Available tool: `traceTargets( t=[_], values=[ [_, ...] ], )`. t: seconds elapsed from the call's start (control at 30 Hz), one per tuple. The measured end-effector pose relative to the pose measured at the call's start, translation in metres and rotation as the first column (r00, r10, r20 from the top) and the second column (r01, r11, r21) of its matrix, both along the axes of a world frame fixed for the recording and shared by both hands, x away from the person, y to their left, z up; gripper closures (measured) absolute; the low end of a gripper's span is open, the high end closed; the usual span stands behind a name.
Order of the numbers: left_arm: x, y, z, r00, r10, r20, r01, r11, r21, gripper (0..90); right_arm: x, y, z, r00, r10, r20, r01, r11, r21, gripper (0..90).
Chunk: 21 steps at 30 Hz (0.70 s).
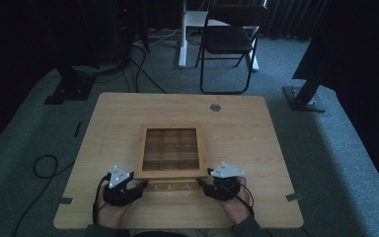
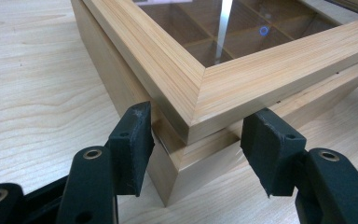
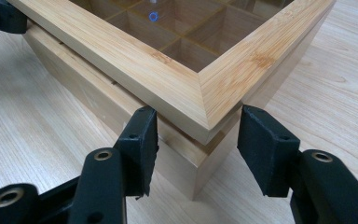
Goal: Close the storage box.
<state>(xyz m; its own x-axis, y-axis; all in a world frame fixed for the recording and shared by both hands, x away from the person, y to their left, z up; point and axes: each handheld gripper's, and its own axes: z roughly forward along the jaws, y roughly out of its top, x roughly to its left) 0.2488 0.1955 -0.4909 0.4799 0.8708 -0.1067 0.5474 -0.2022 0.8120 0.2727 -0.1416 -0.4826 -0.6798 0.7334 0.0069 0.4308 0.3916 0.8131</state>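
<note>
The wooden tea box (image 1: pixel 171 150) sits at the centre of the worktop (image 1: pixel 237 128), slightly toward the person's edge, its front face lettered "TEA". Its glass-paned lid (image 2: pixel 214 84) is raised a little at the front, leaving a narrow gap above the base along the near edge; the partitioned compartments are visible through the pane. The left gripper (image 1: pixel 139 183) is at the box's near-left corner, about 7 o'clock from the box centre. In the left gripper view its jaws stand wide apart, straddling that corner just under the lid edge; the left pad (image 2: pixel 135 140) appears to touch the base wall, the other stands clear, and nothing is clamped. The right gripper (image 1: pixel 203 180) is at the near-right corner, about 5 o'clock. In the right gripper view its jaws are likewise spread either side of the corner (image 3: pixel 205 140), level with the gap beneath the lid, one pad (image 3: pixel 142 144) close against the front wall, no firm hold evident. A round grommet (image 1: pixel 215 107) lies at 12 o'clock near the far edge. A black folding chair (image 1: pixel 229 42) stands on the carpet beyond.
</note>
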Motion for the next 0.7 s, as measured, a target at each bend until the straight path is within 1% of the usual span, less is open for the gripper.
traceTargets(
  t=[0.17,0.3,0.43,0.5,0.53,0.57,0.7],
  values=[
    [-0.0017,0.0007,-0.003,1.0,0.0,-0.01,0.0,1.0,0.002,43.6,-0.0009,-0.0001,-0.0025,0.9999,0.005,-0.009,-0.006,1.0,-0.004,46.9],
    [-0.0022,0.0013,-0.0045,0.9999,0.002,-0.017,-0.002,1.0,-0.005,43.4,-0.0019,-0.0001,-0.004,0.9998,-0.001,-0.021,0.0,1.0,-0.004,47.0],
    [-0.0029,0.001,-0.006,0.9998,-0.001,-0.021,0.001,1.0,0.005,43.0,-0.0026,-0.0003,-0.0051,0.9997,0.008,-0.025,-0.008,1.0,-0.004,45.8],
    [-0.0031,0.0009,-0.0067,0.9996,-0.006,-0.027,0.006,0.9999,0.012,41.7,-0.0029,-0.0006,-0.0053,0.9997,0.009,-0.025,-0.009,1.0,0.001,45.6],
    [-0.0043,0.0001,-0.0088,0.9995,-0.008,-0.032,0.009,0.9997,0.021,41.7,-0.0031,-0.0013,-0.005,0.9996,0.008,-0.026,-0.008,1.0,0.013,45.6],
    [-0.0048,-0.0003,-0.0094,0.9995,-0.006,-0.031,0.007,0.9997,0.023,41.4,-0.003,-0.0027,-0.0037,0.9997,0.008,-0.023,-0.007,1.0,0.022,45.8],
    [-0.0057,-0.0008,-0.0086,0.9996,-0.005,-0.029,0.006,0.9995,0.032,41.8,-0.0024,-0.0062,-0.0022,0.9998,-0.006,-0.02,0.007,0.999,0.032,45.7]
  ],
)
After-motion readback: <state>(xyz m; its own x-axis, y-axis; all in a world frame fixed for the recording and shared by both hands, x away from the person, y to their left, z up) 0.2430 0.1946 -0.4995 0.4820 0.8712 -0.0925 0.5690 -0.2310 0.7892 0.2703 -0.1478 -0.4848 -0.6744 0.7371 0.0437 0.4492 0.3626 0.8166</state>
